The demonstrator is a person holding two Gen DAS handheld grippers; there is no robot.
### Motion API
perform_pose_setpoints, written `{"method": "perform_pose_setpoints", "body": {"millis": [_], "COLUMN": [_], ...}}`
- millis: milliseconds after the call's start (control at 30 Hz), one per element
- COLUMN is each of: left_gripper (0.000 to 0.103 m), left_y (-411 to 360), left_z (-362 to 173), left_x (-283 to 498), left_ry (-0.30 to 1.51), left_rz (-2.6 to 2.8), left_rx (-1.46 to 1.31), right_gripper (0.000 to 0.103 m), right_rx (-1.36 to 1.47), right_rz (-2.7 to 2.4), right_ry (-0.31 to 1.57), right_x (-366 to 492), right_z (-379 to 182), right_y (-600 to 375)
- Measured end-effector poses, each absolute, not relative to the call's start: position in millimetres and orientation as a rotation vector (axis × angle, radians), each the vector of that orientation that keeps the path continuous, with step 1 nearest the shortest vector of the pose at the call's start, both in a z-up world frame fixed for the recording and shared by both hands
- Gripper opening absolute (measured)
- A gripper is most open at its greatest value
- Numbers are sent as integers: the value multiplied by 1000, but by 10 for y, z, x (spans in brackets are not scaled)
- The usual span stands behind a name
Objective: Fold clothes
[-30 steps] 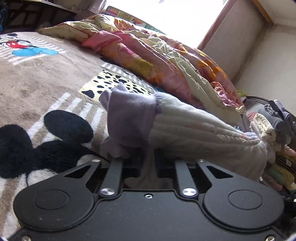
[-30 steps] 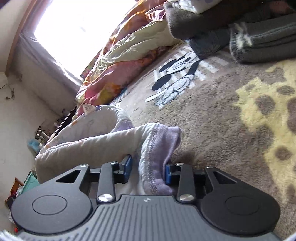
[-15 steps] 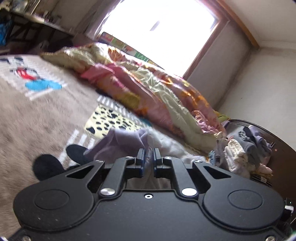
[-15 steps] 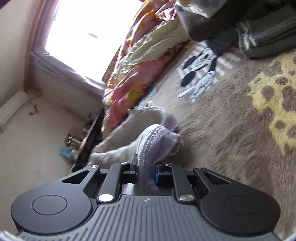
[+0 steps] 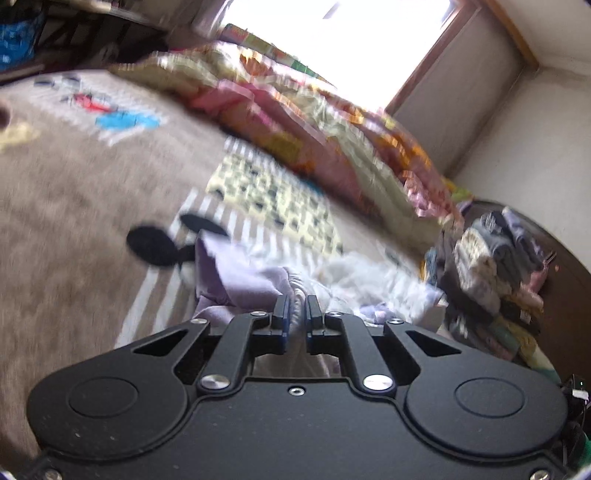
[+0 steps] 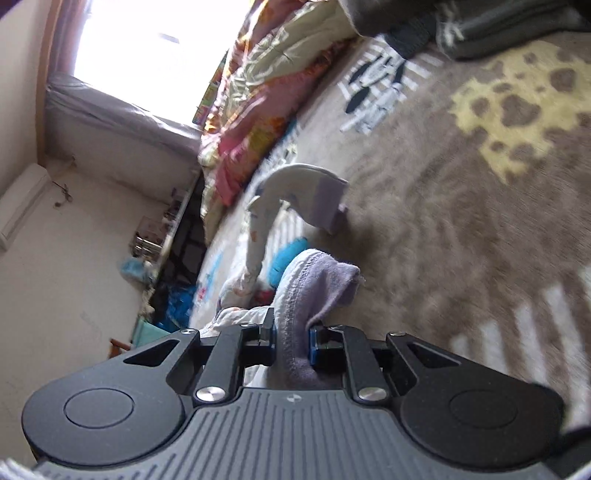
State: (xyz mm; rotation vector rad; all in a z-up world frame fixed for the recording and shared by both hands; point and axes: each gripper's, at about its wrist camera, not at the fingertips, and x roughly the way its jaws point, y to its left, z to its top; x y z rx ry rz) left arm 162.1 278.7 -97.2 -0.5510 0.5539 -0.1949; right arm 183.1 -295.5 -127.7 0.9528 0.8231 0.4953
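A white garment with lavender cuffs (image 5: 354, 280) hangs between my two grippers above the brown cartoon-print blanket (image 5: 74, 199). My left gripper (image 5: 295, 308) is shut on one lavender edge of it. My right gripper (image 6: 291, 328) is shut on another lavender cuff (image 6: 317, 284). In the right wrist view the rest of the garment (image 6: 291, 188) trails away, lifted off the blanket (image 6: 480, 206). The view is blurred by motion.
A crumpled floral quilt (image 5: 314, 129) lies along the window side of the bed. A pile of clothes (image 5: 491, 273) sits at the right on a dark round surface. Grey folded clothes (image 6: 509, 29) lie at the bed's far end. A shelf with clutter (image 6: 162, 236) stands by the wall.
Both grippers closed on the garment's lavender ends and lifted it off the blanket. The garment now stretches out and hangs between them.
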Motion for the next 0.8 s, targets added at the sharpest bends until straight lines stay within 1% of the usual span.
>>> {"method": "perform_pose_setpoints", "body": {"millis": [167, 267, 333, 433, 500, 567, 667, 733, 800], "left_gripper": [6, 7, 8, 18, 36, 43, 43, 43, 43], "left_y": [2779, 2763, 2757, 2822, 2893, 2978, 3060, 3072, 3067], "left_z": [-1188, -1352, -1432, -1432, -1381, -1339, -1300, -1316, -1351], "left_x": [1622, 1682, 1713, 1721, 1703, 1702, 1763, 1863, 1977], "left_ry": [645, 726, 772, 775, 732, 680, 630, 625, 628], "left_rz": [-181, -176, -187, -205, -182, -160, -145, -153, -161], "left_rx": [-515, -432, -395, -406, -410, -437, -487, -527, -566], "right_gripper": [17, 17, 19, 23, 27, 29, 33, 35, 42], "right_rx": [854, 764, 727, 667, 659, 668, 685, 747, 823], "right_rz": [434, 395, 379, 355, 343, 333, 318, 307, 298], "right_ry": [923, 972, 981, 990, 969, 933, 880, 855, 831], "right_x": [1756, 1767, 1772, 1776, 1776, 1775, 1781, 1865, 1968], "right_z": [-1453, -1538, -1561, -1574, -1553, -1517, -1469, -1493, -1529], "right_y": [-2953, -2914, -2900, -2880, -2922, -2991, -3098, -3170, -3236]}}
